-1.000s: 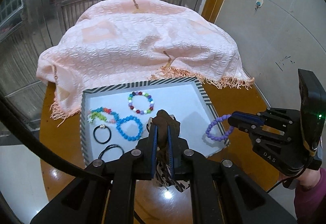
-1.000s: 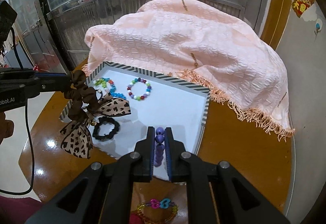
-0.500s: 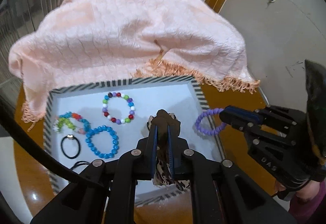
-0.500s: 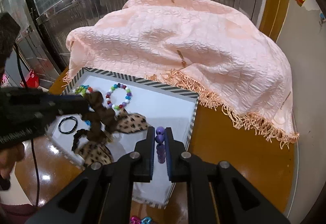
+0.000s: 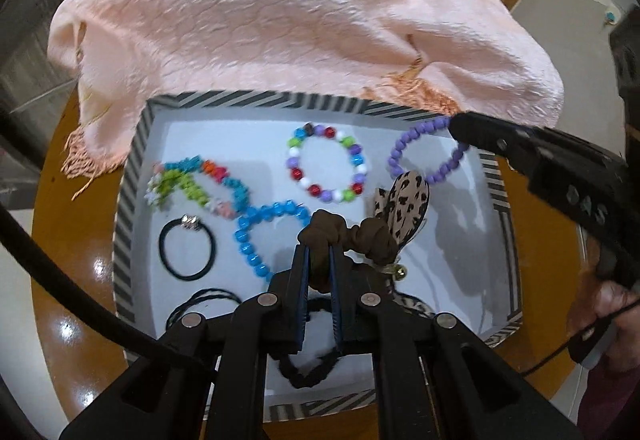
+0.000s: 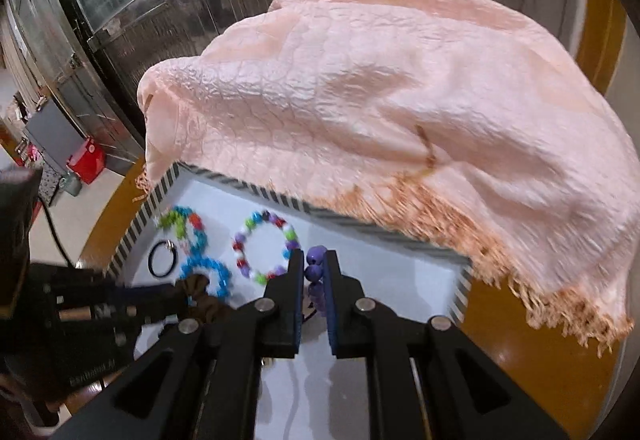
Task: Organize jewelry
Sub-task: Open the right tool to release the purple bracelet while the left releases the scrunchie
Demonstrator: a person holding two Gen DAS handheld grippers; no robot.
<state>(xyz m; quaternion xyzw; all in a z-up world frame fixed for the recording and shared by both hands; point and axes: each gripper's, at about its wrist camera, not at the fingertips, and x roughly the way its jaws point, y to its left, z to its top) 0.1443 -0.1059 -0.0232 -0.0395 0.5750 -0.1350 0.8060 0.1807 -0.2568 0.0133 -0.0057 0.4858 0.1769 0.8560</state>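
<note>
A round wooden table (image 5: 60, 224) is seen before metal doors, half covered by a pink cloth (image 5: 304, 8). On it a striped tray (image 5: 128, 208) has already been filled with beaded bracelets and black hair ties. Two pieces appear to be left. A brown scrunchie (image 5: 340, 236) with a leopard bow is pinched in the left gripper (image 5: 318, 276) low over the tray's middle. A purple bracelet (image 5: 430, 152) is clamped in the nearly closed right gripper (image 6: 314, 280) and is held above the tray's far right corner.
</note>
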